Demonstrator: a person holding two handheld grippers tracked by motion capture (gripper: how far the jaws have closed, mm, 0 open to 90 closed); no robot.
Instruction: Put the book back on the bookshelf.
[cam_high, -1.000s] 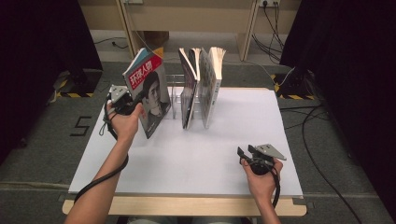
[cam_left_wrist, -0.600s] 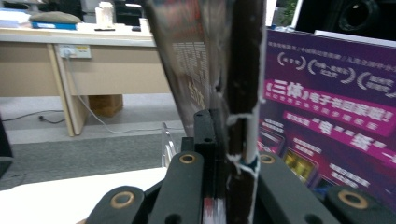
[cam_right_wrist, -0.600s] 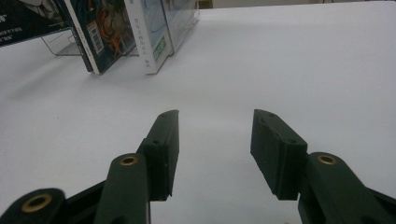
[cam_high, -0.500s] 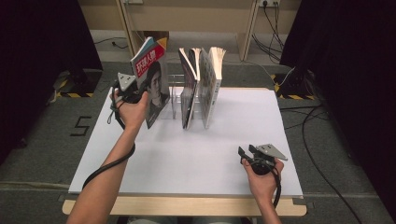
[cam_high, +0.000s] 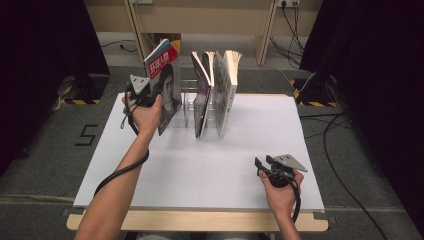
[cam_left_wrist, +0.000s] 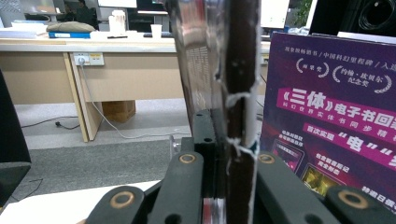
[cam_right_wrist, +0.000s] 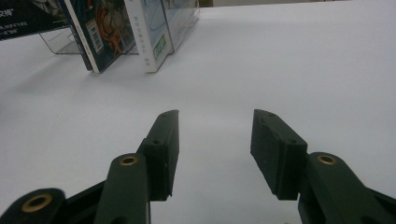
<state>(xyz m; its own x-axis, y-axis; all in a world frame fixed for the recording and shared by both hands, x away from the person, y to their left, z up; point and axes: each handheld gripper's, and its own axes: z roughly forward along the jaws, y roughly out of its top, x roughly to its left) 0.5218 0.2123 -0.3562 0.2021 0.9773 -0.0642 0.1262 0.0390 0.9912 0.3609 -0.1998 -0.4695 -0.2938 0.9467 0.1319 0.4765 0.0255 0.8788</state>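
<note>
A magazine (cam_high: 165, 82) with a face on its cover is held upright at the left end of a clear rack (cam_high: 186, 102). My left gripper (cam_high: 146, 95) is shut on its edge. In the left gripper view the magazine (cam_left_wrist: 233, 70) runs edge-on between the jaws of the left gripper (cam_left_wrist: 229, 140). A purple-covered book (cam_left_wrist: 336, 121) stands just right of it. Several books (cam_high: 216, 92) lean in the rack. My right gripper (cam_high: 261, 164) rests low at the front right of the white table (cam_high: 200, 165). The right gripper (cam_right_wrist: 215, 135) stands open with nothing between its fingers.
The right gripper view has a dark book (cam_right_wrist: 98, 32), a white book (cam_right_wrist: 154, 35) and the clear rack (cam_right_wrist: 58, 42) at its top left. Beyond the table stand wooden desk legs (cam_high: 135, 30), with cables (cam_high: 340, 125) on the floor at right.
The left hand has carried the magazine away from me and a little right, toward the rack. The magazine now stands more upright. The right hand has kept still.
</note>
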